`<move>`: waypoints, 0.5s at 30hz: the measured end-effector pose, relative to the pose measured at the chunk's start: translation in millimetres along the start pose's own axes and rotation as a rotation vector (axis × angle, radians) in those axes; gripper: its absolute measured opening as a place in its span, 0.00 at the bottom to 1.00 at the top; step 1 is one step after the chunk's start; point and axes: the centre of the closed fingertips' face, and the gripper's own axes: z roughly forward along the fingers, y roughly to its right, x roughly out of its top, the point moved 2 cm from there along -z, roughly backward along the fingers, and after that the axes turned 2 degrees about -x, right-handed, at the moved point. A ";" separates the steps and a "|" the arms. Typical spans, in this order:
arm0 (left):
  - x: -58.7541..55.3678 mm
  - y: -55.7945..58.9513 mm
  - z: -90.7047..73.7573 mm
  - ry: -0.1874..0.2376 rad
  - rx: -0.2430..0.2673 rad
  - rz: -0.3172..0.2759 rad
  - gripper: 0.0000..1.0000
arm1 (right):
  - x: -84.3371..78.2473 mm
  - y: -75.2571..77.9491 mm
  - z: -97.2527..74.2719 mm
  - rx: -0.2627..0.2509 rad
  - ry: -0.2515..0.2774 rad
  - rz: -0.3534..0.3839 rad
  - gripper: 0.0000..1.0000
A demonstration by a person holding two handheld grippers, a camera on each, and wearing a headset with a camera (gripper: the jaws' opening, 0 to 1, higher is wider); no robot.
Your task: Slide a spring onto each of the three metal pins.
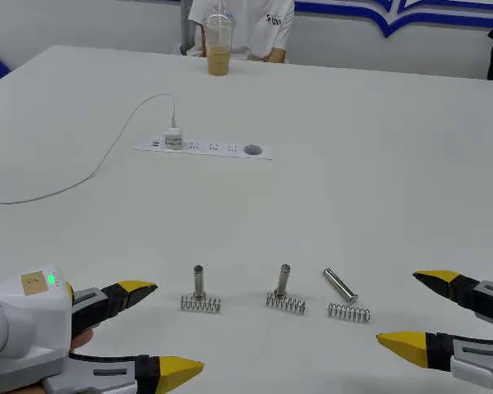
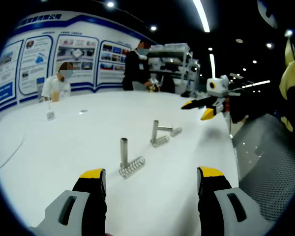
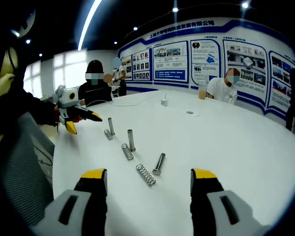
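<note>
Three metal pins sit on the white table (image 1: pixel 378 164). The left pin (image 1: pixel 199 281) and the middle pin (image 1: pixel 283 280) stand upright. The right pin (image 1: pixel 340 285) lies flat. A loose spring lies in front of each: left spring (image 1: pixel 200 304), middle spring (image 1: pixel 286 304), right spring (image 1: pixel 348 313). My left gripper (image 1: pixel 171 328) is open, left of the row, holding nothing. My right gripper (image 1: pixel 404 308) is open at the right, also holding nothing. In the left gripper view the nearest pin (image 2: pixel 124 152) and its spring (image 2: pixel 132 166) lie ahead. In the right gripper view the flat pin (image 3: pixel 159 163) and its spring (image 3: pixel 146 174) are closest.
A white power strip (image 1: pixel 204 148) with a plugged charger (image 1: pixel 173 138) and its cable (image 1: pixel 107 156) lies mid-table. A cup of drink (image 1: pixel 218 48) stands at the far edge before a seated person (image 1: pixel 242 20). Other people stand beyond the table (image 2: pixel 137 69).
</note>
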 end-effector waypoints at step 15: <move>-1.2 -5.6 -2.6 0.003 0.008 -0.001 0.77 | 14.1 0.3 6.0 -0.001 -0.005 0.003 0.66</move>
